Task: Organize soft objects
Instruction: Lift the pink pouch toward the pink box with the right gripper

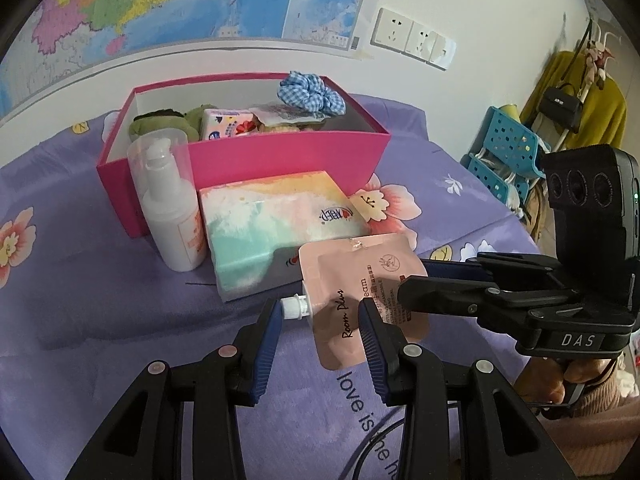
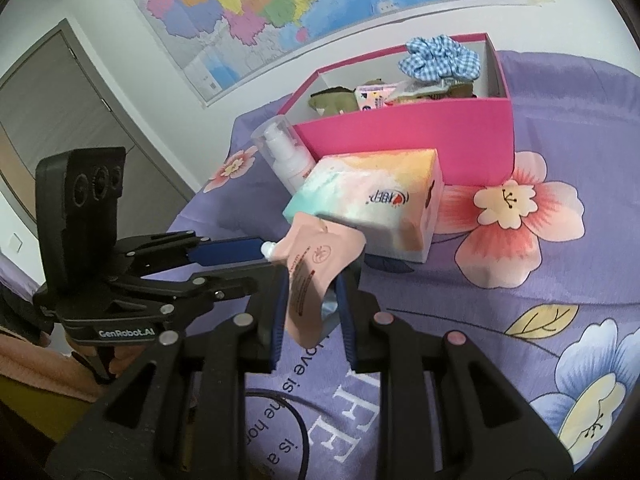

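Both grippers are holding one pink pouch (image 1: 360, 292) above the purple bedsheet (image 1: 100, 280), near a tissue pack (image 1: 272, 224) and a pink box (image 1: 256, 156). The left gripper (image 1: 320, 320) is straddling the pouch's lower part, its blue pads (image 1: 370, 336) pressing the foil beside the script "Room Plus"; the white cap (image 1: 294, 306) is pointing left. The right gripper (image 2: 312, 296) is clamping the pouch's right edge, where small red print is showing but is too fine to read. Its body is carrying the label "DAS"; the left gripper's body is reading "GenRobot.AI". The sheet is bearing the words "love is". A lotion bottle (image 1: 172, 208) is standing left of the tissue pack, touching the box. Inside the box are lying a checked scrunchie (image 1: 312, 94), a green plush (image 1: 164, 122) and a small tissue packet (image 1: 228, 126). A map (image 1: 180, 0) is hanging on the far wall.
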Tool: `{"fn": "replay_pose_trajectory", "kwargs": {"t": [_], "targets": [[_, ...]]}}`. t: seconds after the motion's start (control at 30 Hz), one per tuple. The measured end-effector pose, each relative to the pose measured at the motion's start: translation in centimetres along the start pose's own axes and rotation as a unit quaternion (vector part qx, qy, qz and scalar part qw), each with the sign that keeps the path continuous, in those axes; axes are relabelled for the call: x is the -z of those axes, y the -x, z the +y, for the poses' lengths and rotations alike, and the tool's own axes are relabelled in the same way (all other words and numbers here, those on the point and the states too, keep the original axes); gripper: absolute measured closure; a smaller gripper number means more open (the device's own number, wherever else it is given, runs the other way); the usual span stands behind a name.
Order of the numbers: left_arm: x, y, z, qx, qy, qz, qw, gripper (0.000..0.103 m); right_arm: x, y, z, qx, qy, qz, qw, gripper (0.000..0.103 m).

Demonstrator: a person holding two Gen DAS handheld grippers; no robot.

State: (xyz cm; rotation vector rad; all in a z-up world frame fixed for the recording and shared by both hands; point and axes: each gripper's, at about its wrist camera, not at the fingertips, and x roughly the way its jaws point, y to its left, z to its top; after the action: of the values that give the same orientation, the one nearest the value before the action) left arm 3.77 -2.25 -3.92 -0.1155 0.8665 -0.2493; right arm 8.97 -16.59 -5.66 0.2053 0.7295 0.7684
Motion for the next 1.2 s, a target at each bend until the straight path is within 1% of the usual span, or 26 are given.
{"fn": "replay_pose_trajectory", "kwargs": {"t": [0.97, 1.2], "targets": [[-1.3, 0.5, -0.9, -0.014, -0.012, -0.024, 0.9995, 0.064, -2.2, 0.9, -0.7, 0.009, 0.008, -0.025, 1.0, 0.076], [-2.3, 0.6, -0.7, -0.018, -0.015, -0.033, 0.9992, 0.064, -3.2, 1.2, -0.4, 0.012, 0.017, -0.033, 0.999, 0.076]]}}
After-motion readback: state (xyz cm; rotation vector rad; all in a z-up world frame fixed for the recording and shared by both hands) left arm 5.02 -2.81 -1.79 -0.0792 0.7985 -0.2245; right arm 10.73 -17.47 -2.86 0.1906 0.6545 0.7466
